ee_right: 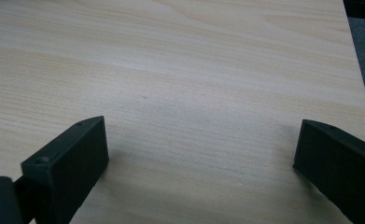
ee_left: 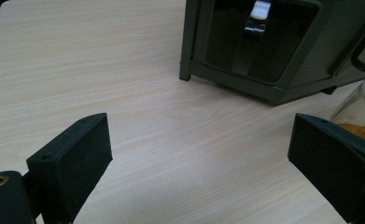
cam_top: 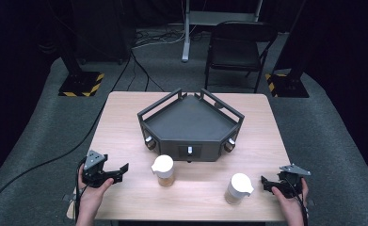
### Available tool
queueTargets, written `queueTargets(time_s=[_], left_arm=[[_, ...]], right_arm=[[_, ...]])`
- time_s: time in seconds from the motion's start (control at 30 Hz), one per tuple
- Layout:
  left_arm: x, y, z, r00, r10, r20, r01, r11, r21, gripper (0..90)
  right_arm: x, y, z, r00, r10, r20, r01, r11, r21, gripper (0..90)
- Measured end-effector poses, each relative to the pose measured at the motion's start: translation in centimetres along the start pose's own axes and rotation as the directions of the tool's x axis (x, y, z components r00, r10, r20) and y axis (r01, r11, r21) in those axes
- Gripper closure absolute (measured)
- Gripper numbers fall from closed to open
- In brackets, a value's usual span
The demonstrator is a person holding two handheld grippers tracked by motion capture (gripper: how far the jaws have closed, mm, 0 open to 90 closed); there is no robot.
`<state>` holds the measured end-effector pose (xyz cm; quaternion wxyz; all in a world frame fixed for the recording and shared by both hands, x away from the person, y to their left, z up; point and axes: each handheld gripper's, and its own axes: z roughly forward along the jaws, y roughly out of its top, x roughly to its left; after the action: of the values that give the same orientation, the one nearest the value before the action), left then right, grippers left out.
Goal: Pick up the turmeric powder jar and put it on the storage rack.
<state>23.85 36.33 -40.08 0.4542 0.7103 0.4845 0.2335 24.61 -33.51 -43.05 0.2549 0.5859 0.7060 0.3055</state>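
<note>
From above, two white-lidded jars stand on the near half of the wooden table (cam_top: pixel 125 117): the left jar (cam_top: pixel 164 170) just right of the left gripper (cam_top: pixel 118 172), the right jar (cam_top: pixel 237 188) near the right gripper (cam_top: pixel 265 183) (neither touched). Beyond them sits a dark tray stand (cam_top: pixel 191 125). Along the left gripper (ee_left: pixel 199 154), jaws stand wide apart, the left jar (ee_left: pixel 357 109) at far right. Along the right gripper (ee_right: pixel 201 154), jaws are apart over bare wood.

Table (cam_top: pixel 125 113) lit from above, surroundings dark, pics soft/low-res.

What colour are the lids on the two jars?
White, on both jars; clearest in the high view.
</note>
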Motion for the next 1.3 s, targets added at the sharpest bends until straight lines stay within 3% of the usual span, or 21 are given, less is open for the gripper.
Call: queueTargets(time_s=[0.7, 1.3], left_arm=[[-1.6, 0.9, -1.3, 0.9954, 0.043, 0.085, -0.036, 0.9954, -0.089, 6.2], [-3.7, 1.6, -1.0, 0.9829, 0.106, 0.151, -0.089, 0.9893, -0.115, 6.1]], right_arm=[[0.0, 0.0, 0.0, 1.0000, 0.001, 0.000, -0.001, 1.000, 0.001, 1.5], [0.0, 0.0, 0.0, 1.0000, 0.000, 0.000, 0.000, 1.000, 0.001, 1.5]])
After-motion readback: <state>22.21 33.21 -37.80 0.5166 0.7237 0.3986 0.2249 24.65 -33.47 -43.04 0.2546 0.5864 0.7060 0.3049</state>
